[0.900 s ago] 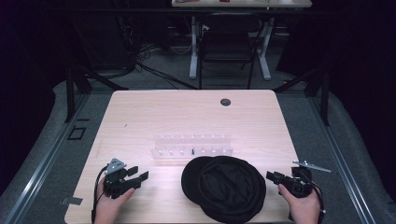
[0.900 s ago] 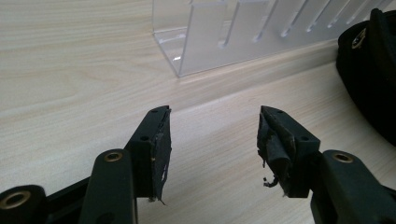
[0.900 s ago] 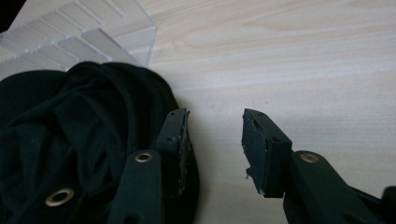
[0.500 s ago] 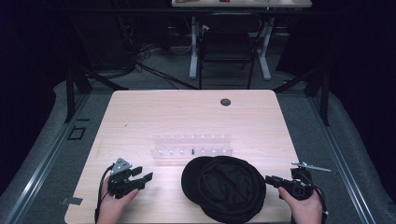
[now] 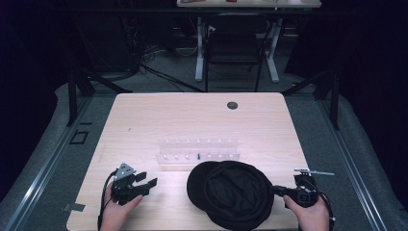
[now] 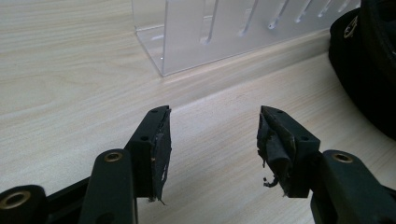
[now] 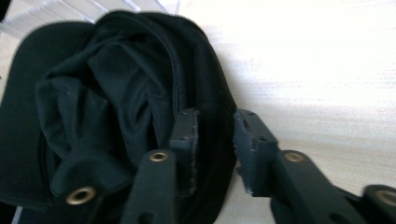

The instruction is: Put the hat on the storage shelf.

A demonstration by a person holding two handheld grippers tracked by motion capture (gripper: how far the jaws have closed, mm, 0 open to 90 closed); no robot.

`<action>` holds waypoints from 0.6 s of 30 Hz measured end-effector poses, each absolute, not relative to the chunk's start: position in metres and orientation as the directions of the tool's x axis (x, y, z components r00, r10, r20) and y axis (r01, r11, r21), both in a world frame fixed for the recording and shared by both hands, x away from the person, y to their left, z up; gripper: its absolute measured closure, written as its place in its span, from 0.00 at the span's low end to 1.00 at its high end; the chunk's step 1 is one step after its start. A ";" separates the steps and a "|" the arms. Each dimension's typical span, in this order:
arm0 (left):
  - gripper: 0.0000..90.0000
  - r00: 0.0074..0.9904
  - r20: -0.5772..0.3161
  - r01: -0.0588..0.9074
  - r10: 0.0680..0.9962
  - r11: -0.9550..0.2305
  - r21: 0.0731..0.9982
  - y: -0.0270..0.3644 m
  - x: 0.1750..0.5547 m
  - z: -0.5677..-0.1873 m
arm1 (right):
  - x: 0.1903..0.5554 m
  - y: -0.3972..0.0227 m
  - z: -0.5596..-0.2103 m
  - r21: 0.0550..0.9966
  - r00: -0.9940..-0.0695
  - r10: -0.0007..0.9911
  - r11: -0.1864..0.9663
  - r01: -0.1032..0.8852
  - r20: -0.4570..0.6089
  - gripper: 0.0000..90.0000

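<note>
Black cap [image 5: 235, 193] lies crown-down at the near edge of the bench [image 5: 202, 120], just in front of a clear slotted rack [image 5: 198, 150]. Right gripper [image 7: 215, 140] sits at the cap's right rim, jaws straddling the rim fabric, one inside and one outside, gap visible on the outer side, not yet clamped. Left gripper [image 6: 212, 140] rests well left of the cap, jaws spread wide over bare wood, nothing between them.
</note>
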State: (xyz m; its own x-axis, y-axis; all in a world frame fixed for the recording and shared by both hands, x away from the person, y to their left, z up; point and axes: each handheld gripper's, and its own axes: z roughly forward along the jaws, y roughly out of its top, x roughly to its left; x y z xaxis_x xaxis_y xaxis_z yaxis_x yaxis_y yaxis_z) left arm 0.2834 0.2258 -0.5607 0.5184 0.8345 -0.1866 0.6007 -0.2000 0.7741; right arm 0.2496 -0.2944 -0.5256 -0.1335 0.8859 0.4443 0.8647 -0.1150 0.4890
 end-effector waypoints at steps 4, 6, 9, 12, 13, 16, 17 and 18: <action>0.50 0.519 -0.184 0.597 0.834 -0.200 0.777 0.226 0.283 -0.561 | 0.252 -0.293 -0.525 0.487 -0.140 0.885 -0.106 0.867 0.444 0.93; 0.50 0.518 -0.186 0.598 0.835 -0.198 0.777 0.226 0.283 -0.561 | 0.255 -0.294 -0.524 0.499 -0.148 0.887 -0.103 0.860 0.438 0.96; 0.50 0.516 -0.183 0.598 0.837 -0.199 0.776 0.225 0.283 -0.562 | 0.264 -0.295 -0.522 0.497 -0.140 0.895 -0.101 0.862 0.425 0.97; 0.50 0.516 -0.182 0.597 0.837 -0.199 0.777 0.224 0.283 -0.562 | 0.271 -0.296 -0.521 0.500 -0.138 0.898 -0.101 0.860 0.418 0.98; 0.50 0.516 -0.182 0.597 0.837 -0.199 0.777 0.224 0.283 -0.562 | 0.273 -0.296 -0.521 0.499 -0.137 0.897 -0.103 0.861 0.421 0.98; 0.50 0.520 -0.179 0.600 0.835 -0.209 0.772 0.223 0.283 -0.562 | 0.282 -0.298 -0.521 0.500 -0.134 0.897 -0.107 0.859 0.422 0.98; 0.50 0.520 -0.179 0.600 0.835 -0.209 0.772 0.223 0.283 -0.562 | 0.282 -0.298 -0.521 0.500 -0.134 0.897 -0.107 0.859 0.422 0.98; 0.50 0.524 -0.177 0.599 0.833 -0.213 0.772 0.223 0.283 -0.563 | 0.287 -0.299 -0.520 0.492 -0.129 0.900 -0.103 0.865 0.417 0.98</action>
